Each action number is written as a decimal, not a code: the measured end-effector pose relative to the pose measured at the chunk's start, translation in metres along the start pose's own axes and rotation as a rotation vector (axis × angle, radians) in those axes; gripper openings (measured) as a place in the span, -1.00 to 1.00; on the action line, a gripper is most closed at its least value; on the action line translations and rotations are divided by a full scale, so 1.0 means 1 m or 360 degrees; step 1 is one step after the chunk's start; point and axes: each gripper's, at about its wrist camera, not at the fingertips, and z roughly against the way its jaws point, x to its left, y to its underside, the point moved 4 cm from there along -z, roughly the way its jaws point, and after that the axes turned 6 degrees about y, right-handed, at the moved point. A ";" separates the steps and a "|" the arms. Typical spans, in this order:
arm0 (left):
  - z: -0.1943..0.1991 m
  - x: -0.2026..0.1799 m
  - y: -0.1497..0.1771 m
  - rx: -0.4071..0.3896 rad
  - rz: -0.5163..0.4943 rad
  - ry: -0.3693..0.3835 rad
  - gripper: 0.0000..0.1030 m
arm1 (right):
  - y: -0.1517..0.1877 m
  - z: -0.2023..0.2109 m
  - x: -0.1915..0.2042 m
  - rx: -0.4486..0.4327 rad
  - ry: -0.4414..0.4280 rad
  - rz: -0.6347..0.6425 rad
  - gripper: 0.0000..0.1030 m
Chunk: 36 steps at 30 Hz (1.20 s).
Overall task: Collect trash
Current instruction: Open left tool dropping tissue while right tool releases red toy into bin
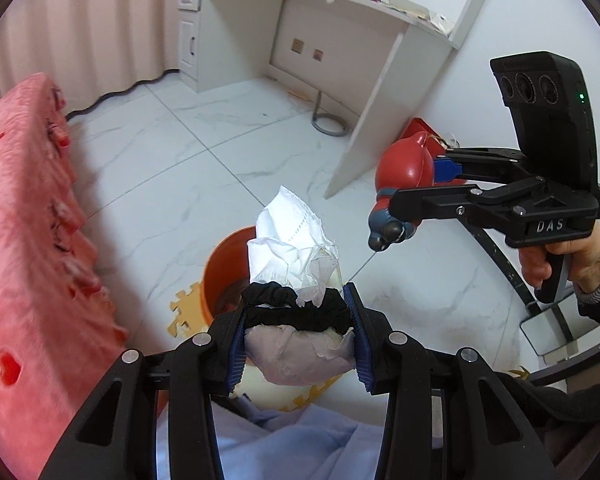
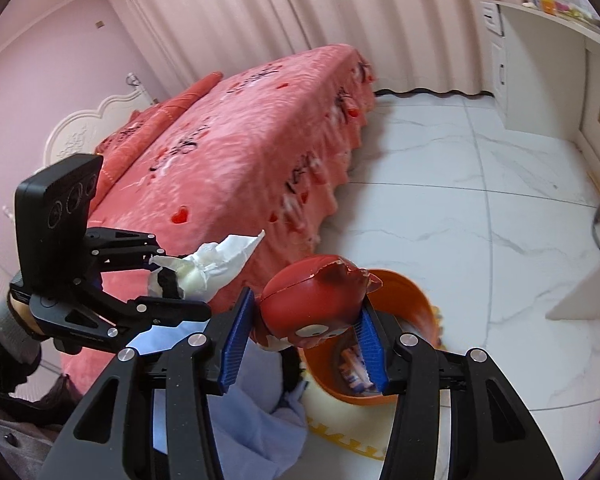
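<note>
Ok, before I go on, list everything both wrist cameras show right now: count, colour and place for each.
tissue wad: 1, white with a black band around it, clamped in the left gripper above the bin
toy figure: 1, red, cracked head, clamped in the right gripper
bin: 1, orange, on the floor by the bed, some litter inside
bed: 1, pink cover with red hearts, left of the bin
desk: 1, white, far wall, clutter on top
foam mat: 1, yellow puzzle edge, under the bin
blue cloth: 1, pale blue, below the grippers
left gripper: 1, black, blue pads, shut
right gripper: 1, black, blue pads, shut
</note>
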 end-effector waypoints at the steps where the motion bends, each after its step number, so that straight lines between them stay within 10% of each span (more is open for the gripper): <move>1: -0.002 0.000 0.000 0.0010 -0.0007 0.0005 -0.13 | 0.001 -0.001 -0.006 0.0000 0.0005 -0.0015 -0.04; 5: -0.020 0.002 -0.012 0.0043 -0.0036 0.0000 -0.13 | 0.001 -0.008 -0.021 0.0004 0.0025 -0.0064 -0.04; 10: -0.034 0.005 -0.021 0.0035 -0.0071 -0.0059 0.36 | 0.003 -0.014 -0.036 0.0014 0.0045 -0.0099 -0.03; 36: -0.017 0.029 0.005 0.0077 0.0119 -0.0120 0.37 | -0.004 -0.049 -0.012 0.0089 0.0039 -0.0077 0.43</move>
